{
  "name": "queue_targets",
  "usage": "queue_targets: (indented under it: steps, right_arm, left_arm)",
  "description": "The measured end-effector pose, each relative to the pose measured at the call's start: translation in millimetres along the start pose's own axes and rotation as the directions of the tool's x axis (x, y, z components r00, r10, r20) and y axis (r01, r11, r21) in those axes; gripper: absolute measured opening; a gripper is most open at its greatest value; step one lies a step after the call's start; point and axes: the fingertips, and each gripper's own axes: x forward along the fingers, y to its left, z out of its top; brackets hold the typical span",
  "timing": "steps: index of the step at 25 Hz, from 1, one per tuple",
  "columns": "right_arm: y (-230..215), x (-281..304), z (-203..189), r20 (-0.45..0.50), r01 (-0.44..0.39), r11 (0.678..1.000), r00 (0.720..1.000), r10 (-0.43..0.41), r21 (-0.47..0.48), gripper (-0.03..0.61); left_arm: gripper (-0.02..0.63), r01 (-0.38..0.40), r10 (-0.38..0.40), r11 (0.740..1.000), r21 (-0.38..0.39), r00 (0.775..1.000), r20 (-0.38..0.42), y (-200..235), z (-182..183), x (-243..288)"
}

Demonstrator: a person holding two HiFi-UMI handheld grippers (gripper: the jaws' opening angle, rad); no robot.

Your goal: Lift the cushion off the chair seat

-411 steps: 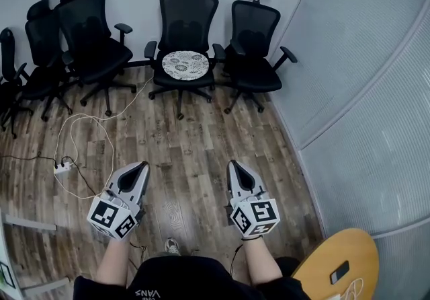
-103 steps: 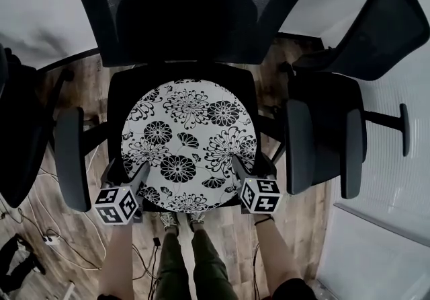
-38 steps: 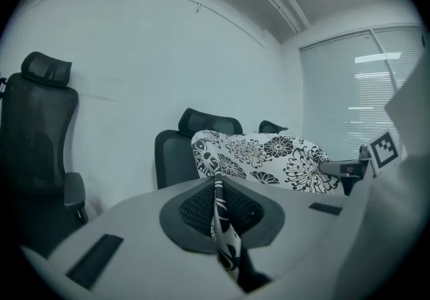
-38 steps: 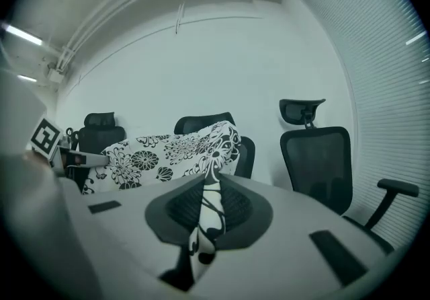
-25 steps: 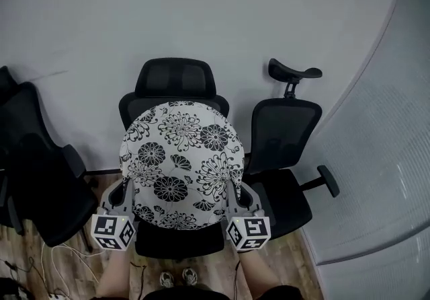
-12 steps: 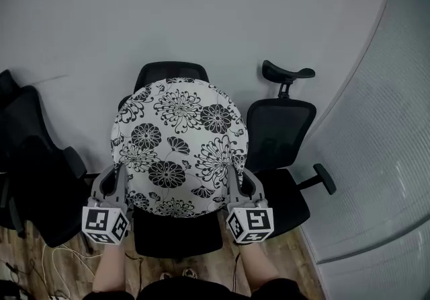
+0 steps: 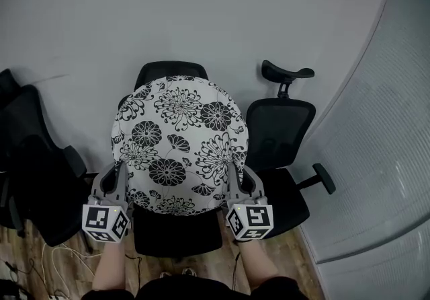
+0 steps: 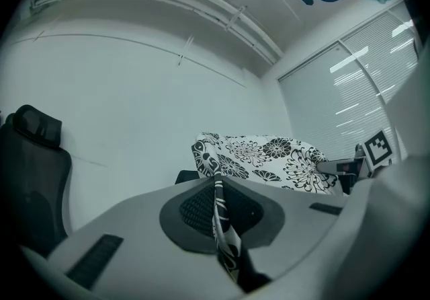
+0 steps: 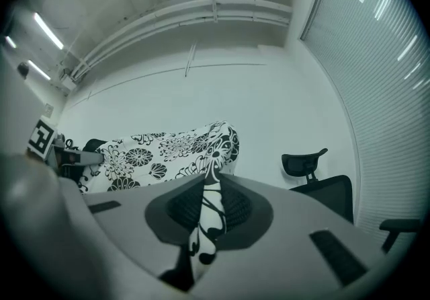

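A round white cushion [image 7: 180, 144] with black flower print hangs in the air, raised and tilted toward me, well above the black office chair [image 7: 176, 231] it came from. My left gripper [image 7: 119, 181] is shut on the cushion's lower left edge. In the left gripper view the fabric edge [image 8: 218, 214] is pinched between the pads. My right gripper [image 7: 235, 181] is shut on the lower right edge, and the right gripper view shows the cloth [image 9: 209, 214] clamped between its jaws. The cushion hides most of the chair's back; only the headrest [image 7: 171, 70] and seat show.
A second black chair [image 7: 282, 137] with a raised headrest stands close on the right. More black chairs [image 7: 33, 171] crowd the left. A grey wall is behind; a ribbed curved panel [image 7: 383, 124] runs down the right. Cables [image 7: 40, 258] lie on the wood floor at lower left.
Over the last second the cushion rose a little and tipped further up toward me, now covering more of the chair's back. Both grippers kept their grip and barely shifted.
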Motion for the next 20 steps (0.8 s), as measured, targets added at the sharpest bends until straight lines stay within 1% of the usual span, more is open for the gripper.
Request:
queue_targets:
  steps: [5,20]
  right_arm:
    - [1.1,-1.9,1.5,0.007,-0.018,1.0,1.0,0.018,0.008,0.035]
    - [1.7,-1.7,2.4,-0.024,-0.026,1.0,0.999,0.026,0.001,0.035]
  left_arm:
    - [0.018,0.0,0.0,1.0,-0.004,1.0,0.004,-1.5,0.1,-1.9]
    - [0.018,-0.002,0.002,1.0,-0.013,1.0,0.004,-0.7,6.8,-3.6]
